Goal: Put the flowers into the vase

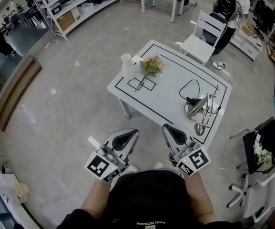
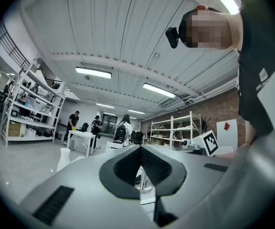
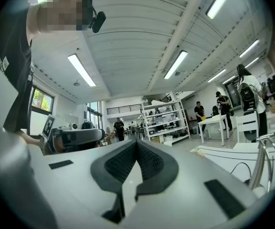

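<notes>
Clenched jaws on left gripper [image 1: 133, 133] and right gripper [image 1: 167, 128], grasping nothing, short of the worktop's [image 1: 170, 82] near edge. Nothing done yet: flowers [image 1: 151, 66] lying flat at far left, just beside the empty vase [image 1: 126, 62] on that corner. Open floor on the left; metal fixture [image 1: 199, 111] near right, chair [image 1: 201, 35] beyond the far edge.

left hand-held gripper [image 1: 127, 138]: jaws together, empty, held level near the torso | right hand-held gripper [image 1: 173, 133]: jaws together, empty, level, just beside the left | both forearms bent, drawn in.
</notes>
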### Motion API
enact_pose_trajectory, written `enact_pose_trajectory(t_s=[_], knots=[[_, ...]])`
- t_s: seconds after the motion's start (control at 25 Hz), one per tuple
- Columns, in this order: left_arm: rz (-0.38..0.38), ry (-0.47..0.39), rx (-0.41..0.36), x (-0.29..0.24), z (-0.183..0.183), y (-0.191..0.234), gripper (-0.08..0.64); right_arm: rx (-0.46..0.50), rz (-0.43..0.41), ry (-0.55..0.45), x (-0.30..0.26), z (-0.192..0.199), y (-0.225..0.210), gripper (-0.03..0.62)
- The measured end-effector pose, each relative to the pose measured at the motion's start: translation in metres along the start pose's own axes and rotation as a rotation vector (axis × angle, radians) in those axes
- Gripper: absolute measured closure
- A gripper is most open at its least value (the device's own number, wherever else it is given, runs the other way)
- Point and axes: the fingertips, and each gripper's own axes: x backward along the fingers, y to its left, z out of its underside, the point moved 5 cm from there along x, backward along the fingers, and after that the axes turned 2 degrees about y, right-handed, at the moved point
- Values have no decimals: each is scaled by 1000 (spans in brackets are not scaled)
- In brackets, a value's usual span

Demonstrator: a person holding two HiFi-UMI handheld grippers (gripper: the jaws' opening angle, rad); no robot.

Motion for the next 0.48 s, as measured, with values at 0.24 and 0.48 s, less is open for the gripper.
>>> enact_pose_trajectory(t_s=[0.24, 0.48], knots=[[0, 19, -60, -9, 7, -9, 557, -55, -4, -26, 5, -1, -12, 582], [-24, 32, -34, -25, 8, -17, 557, -71, -40, -15, 12, 0, -21, 581]])
